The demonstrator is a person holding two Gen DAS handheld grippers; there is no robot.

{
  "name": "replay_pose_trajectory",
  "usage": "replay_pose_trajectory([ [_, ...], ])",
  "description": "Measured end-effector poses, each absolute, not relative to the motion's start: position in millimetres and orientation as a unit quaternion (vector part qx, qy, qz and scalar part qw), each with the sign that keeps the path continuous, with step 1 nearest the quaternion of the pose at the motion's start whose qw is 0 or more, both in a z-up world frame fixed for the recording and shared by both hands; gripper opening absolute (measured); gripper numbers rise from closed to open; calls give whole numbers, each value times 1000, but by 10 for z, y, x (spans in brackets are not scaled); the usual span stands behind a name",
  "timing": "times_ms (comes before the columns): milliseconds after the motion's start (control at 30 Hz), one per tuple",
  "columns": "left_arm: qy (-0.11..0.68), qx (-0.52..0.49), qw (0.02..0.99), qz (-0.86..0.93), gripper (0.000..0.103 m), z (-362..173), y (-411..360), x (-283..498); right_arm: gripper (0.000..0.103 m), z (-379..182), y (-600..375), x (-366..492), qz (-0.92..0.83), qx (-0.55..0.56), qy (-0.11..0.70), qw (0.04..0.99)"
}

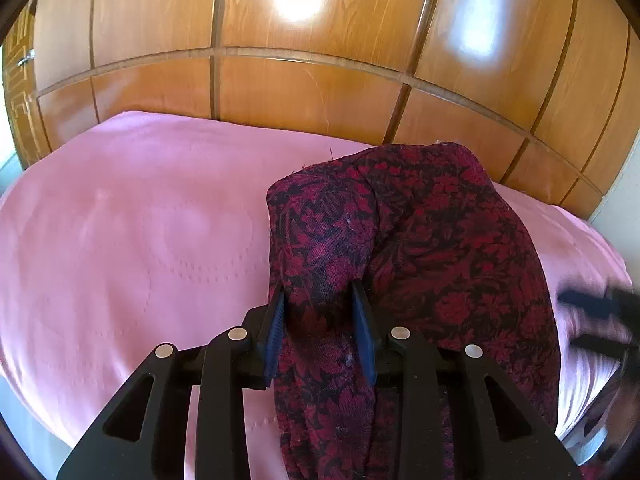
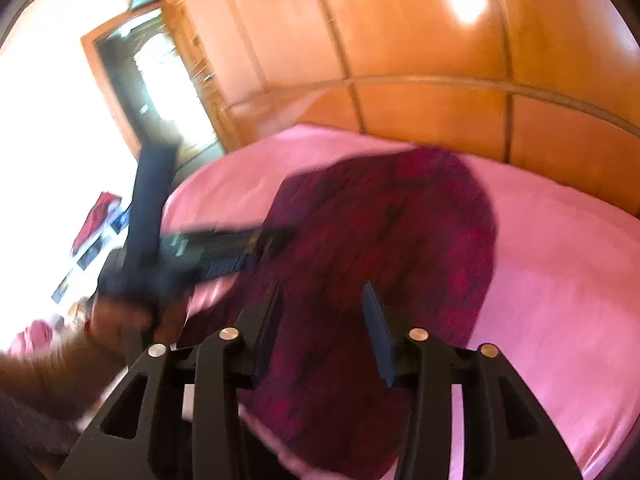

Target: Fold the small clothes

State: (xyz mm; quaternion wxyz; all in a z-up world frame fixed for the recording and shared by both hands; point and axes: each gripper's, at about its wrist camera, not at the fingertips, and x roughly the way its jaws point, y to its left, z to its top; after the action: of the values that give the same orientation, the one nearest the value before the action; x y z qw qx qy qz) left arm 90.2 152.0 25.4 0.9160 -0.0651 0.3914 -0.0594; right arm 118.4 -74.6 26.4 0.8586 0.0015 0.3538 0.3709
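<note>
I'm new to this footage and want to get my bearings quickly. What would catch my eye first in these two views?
The dark red and black floral garment, bunched up on the pink bedspread, dominates both views. The left gripper has a fold of it between its blue fingers. Behind the bed stands a glossy wooden wardrobe; the right gripper hovers open above the cloth, its view blurred.

I see a dark garment (image 1: 420,248) printed in crimson and magenta florals on black, lying on a plain pink bedspread (image 1: 140,232) with a faint stitched swirl. Behind the bedspread, the wardrobe (image 1: 320,32) is glossy orange-brown wood grain. My left gripper (image 1: 320,320) is black, its finger pads (image 1: 276,324) blue.
</note>
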Motion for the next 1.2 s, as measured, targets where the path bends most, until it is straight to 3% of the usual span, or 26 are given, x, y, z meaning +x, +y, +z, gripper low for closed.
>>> replay_pose_trajectory([
  [33,389,-62,917,-58,30,253,1513,900,48,312,-759,1316,355,6,354,865],
  [333,375,-47,925,-46,33,245,1427,832,48,373,-492,2136,294,-10,403,867],
  [367,374,-45,926,-41,37,239,1428,833,48,360,-458,2160,291,-17,406,866],
  [733,362,-25,931,-21,38,113,1375,856,49,-56,-259,2446,252,-67,457,850],
  [867,360,-39,932,-8,44,79,1409,839,51,-159,-247,2480,246,-65,455,854],
  [967,350,-38,936,6,53,132,1419,774,62,-78,-330,2411,261,-48,435,860],
  [1033,344,-36,938,11,53,156,1412,723,80,-8,-446,2336,277,-24,419,864],
  [1200,338,-42,940,26,62,200,1437,633,96,113,-813,2140,289,43,390,873],
])
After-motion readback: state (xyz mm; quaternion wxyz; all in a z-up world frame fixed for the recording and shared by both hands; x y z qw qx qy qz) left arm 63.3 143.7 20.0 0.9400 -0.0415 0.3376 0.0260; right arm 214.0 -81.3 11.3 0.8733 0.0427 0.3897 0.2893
